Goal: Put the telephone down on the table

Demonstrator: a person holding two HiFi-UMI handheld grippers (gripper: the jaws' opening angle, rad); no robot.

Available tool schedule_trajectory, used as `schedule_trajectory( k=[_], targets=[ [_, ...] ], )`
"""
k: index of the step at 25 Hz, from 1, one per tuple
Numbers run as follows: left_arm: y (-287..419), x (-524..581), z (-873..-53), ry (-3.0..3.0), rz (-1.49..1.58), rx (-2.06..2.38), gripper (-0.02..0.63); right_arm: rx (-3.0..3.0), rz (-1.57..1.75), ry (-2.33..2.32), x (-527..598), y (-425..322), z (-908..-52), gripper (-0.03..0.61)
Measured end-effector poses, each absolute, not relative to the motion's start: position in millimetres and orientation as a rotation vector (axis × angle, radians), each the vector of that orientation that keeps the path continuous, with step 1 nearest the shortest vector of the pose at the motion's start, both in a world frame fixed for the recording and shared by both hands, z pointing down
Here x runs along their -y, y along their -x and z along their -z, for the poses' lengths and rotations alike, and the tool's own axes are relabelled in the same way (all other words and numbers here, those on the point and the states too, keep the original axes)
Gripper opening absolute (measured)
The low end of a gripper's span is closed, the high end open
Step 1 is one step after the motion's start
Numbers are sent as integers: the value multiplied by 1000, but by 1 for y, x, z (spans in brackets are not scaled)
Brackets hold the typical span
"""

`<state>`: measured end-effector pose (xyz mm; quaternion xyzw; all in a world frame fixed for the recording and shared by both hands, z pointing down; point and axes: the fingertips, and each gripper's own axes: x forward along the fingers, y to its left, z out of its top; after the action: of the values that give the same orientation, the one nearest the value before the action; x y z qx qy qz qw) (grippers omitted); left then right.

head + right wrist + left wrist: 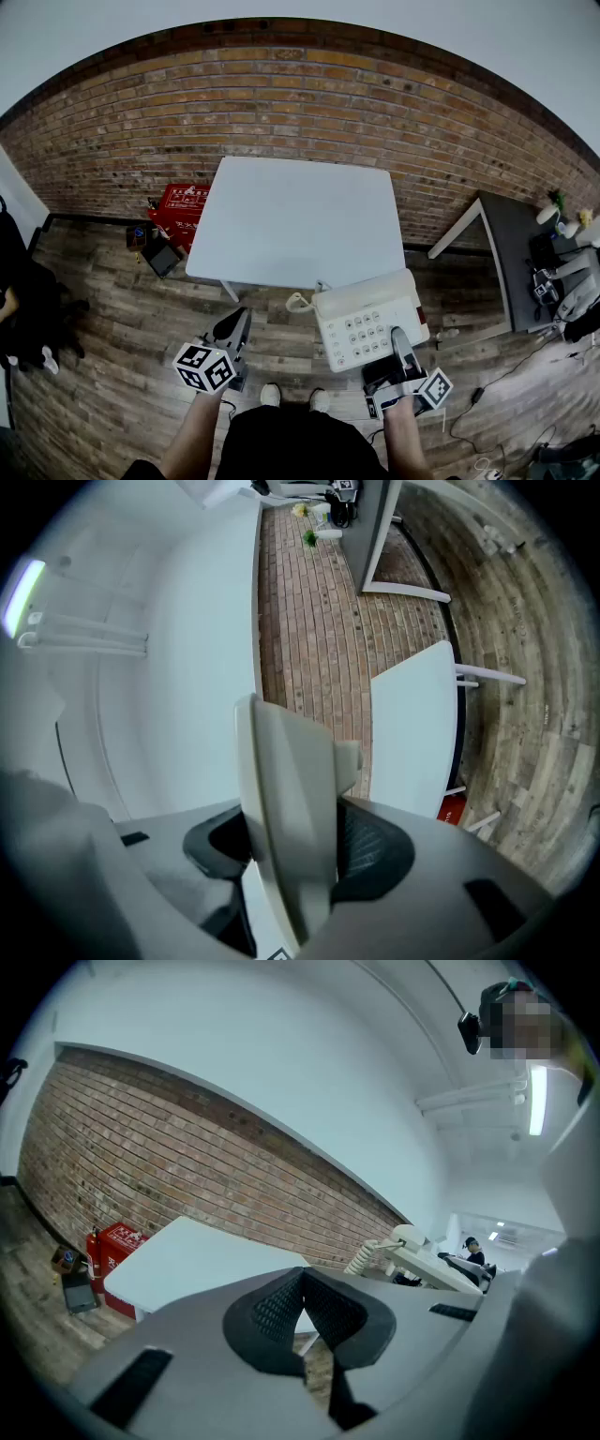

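One telephone (367,319), a white desk set with its keypad (361,334) facing up, hangs in the air over the wood floor (112,356). It is just beside the near right corner of the white bench (300,220) and not touching it. Right gripper (401,354) pinches the near edge of the housing, and the right gripper view shows the body edge-on, wedged between the jaws. Left gripper (234,330) carries nothing, jaws pressed together at the tips, held low on the left, well apart from the phone. Handling, my read: rigid plastic shell, moderate weight, and smooth, so it could slip or pivot in a one-edge pinch, since most of the mass sits beyond the jaws. Handset (364,285) seems only to rest in its cradle along the far side and would likely tip off if the body tilts. Coiled cord (300,302) dangles at the left and may snag the bench edge. Best hold looks like the flat rim of the base, kept level; support from the opposite side would steady it.
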<state>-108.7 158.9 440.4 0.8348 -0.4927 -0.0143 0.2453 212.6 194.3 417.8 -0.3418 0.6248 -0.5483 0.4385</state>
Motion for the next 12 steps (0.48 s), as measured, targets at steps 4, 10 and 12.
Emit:
schedule_trajectory(
  k=[4, 10, 12],
  targets=[
    [122, -158, -442, -2269, 36, 1351, 12, -1554, 1343, 862, -195, -207, -415, 224],
    [129, -158, -443, -2280, 38, 1342, 12, -1547, 1338, 873, -196, -200, -417, 224],
    [129, -157, -443, -2283, 38, 1340, 12, -1549, 1337, 877, -194, -199, -417, 224]
  ],
)
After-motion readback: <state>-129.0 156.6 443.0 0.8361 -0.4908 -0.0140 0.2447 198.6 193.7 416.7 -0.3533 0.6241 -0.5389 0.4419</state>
